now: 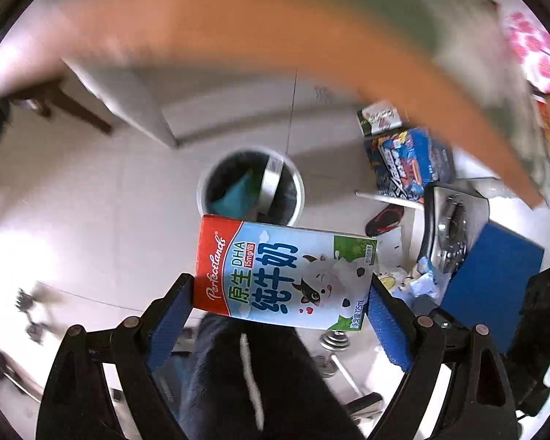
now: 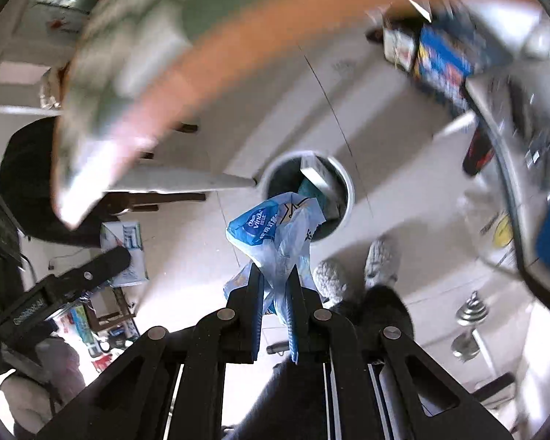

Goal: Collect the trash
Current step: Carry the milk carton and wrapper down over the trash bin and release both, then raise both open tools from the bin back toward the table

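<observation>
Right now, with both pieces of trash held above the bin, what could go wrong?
1. The milk carton in the left hand-held gripper shows only partly over the trash bin; released now, it might hit the rim or the floor.
2. The blue plastic wrapper, pinched in the right hand-held gripper, is light and may drift past the bin.

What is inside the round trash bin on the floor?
The trash bin already holds a teal item and a pale carton-like piece; the rest looks dark. The held milk carton hides its near rim, and the bottom cannot be seen.
</observation>
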Action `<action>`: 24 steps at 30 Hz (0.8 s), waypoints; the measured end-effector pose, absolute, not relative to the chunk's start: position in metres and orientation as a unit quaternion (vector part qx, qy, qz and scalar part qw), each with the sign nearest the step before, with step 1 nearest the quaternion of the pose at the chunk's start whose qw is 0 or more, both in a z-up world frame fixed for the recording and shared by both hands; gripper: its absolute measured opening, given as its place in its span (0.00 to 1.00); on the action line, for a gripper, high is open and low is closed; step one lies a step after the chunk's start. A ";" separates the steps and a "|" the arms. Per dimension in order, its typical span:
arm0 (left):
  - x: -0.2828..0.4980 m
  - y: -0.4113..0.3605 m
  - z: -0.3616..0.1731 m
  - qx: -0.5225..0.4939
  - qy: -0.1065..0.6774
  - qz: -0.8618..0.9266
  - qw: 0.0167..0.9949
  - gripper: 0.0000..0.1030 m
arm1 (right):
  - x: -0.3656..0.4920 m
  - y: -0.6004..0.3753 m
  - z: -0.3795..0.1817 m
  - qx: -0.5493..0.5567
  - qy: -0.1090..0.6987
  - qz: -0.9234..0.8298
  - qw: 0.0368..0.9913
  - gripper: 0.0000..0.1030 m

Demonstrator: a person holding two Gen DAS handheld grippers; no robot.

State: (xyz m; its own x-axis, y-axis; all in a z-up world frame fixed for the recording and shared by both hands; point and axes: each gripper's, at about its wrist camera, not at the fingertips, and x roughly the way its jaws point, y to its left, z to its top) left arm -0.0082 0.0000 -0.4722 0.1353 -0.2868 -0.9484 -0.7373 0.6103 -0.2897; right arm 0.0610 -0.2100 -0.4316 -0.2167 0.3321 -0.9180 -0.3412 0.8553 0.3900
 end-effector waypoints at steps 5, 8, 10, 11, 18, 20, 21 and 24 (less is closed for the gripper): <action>0.006 0.008 -0.585 -0.434 0.649 0.174 0.600 0.87 | 0.075 -0.209 -0.542 0.013 0.750 0.257 0.610 0.11; 0.012 0.013 -0.637 -0.441 0.659 0.168 0.585 0.88 | 0.083 -0.202 -0.604 0.020 0.759 0.252 0.600 0.11; 0.016 0.018 -0.664 -0.441 0.667 0.167 0.577 0.88 | 0.085 -0.196 -0.644 0.023 0.769 0.247 0.590 0.12; 0.017 0.019 -0.673 -0.438 0.669 0.169 0.576 0.89 | 0.086 -0.194 -0.658 0.025 0.772 0.244 0.587 0.12; 0.000 0.029 -0.686 -0.413 0.679 0.190 0.576 1.00 | 0.087 -0.181 -0.733 0.026 0.785 0.248 0.567 0.63; -0.006 0.030 -0.684 -0.404 0.682 0.200 0.576 1.00 | 0.087 -0.180 -0.742 0.024 0.786 0.246 0.566 0.72; -0.009 0.031 -0.681 -0.389 0.686 0.212 0.578 1.00 | 0.086 -0.179 -0.743 0.014 0.785 0.245 0.568 0.81; -0.014 0.027 -0.672 -0.335 0.697 0.242 0.586 1.00 | 0.082 -0.173 -0.733 -0.067 0.767 0.230 0.595 0.99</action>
